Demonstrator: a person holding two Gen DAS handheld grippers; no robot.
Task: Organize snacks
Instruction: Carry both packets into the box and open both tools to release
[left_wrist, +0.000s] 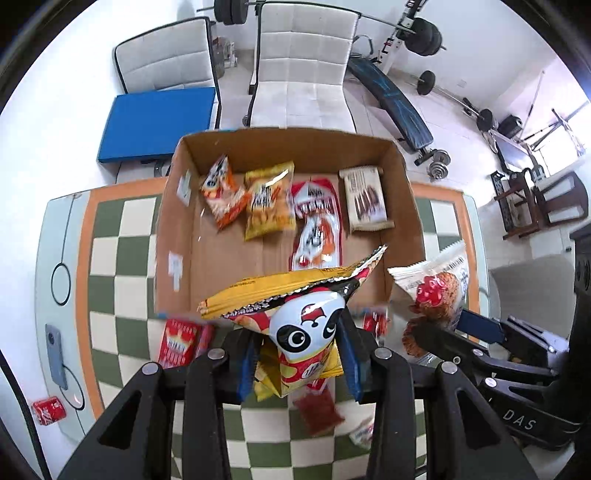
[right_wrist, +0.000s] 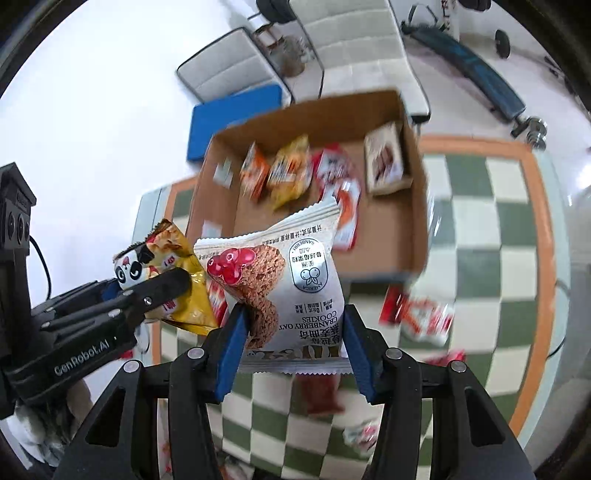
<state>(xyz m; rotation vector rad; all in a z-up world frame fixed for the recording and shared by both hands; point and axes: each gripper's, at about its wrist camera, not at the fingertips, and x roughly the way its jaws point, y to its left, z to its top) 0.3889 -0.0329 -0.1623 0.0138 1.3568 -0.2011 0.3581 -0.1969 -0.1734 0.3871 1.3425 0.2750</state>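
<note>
My left gripper (left_wrist: 299, 354) is shut on a yellow panda chip bag (left_wrist: 295, 314), held above the near edge of the open cardboard box (left_wrist: 173, 229). My right gripper (right_wrist: 291, 332) is shut on a white cranberry oat cookie pack (right_wrist: 288, 280), also near the box's front edge. The cookie pack shows in the left wrist view (left_wrist: 436, 284), and the panda bag in the right wrist view (right_wrist: 173, 273). The box holds an orange snack bag (left_wrist: 223, 194), a yellow bag (left_wrist: 269, 203), a red-white pack (left_wrist: 316, 225) and a beige biscuit pack (left_wrist: 365, 199).
The box stands on a green-and-white checkered table (left_wrist: 122, 258). Loose red packs (left_wrist: 179, 341) (right_wrist: 417, 310) and a dark red packet (left_wrist: 319, 410) lie on the table near me. A phone (left_wrist: 55, 354) and a small red can (left_wrist: 48, 410) lie at the left. Chairs (left_wrist: 299, 74) stand behind.
</note>
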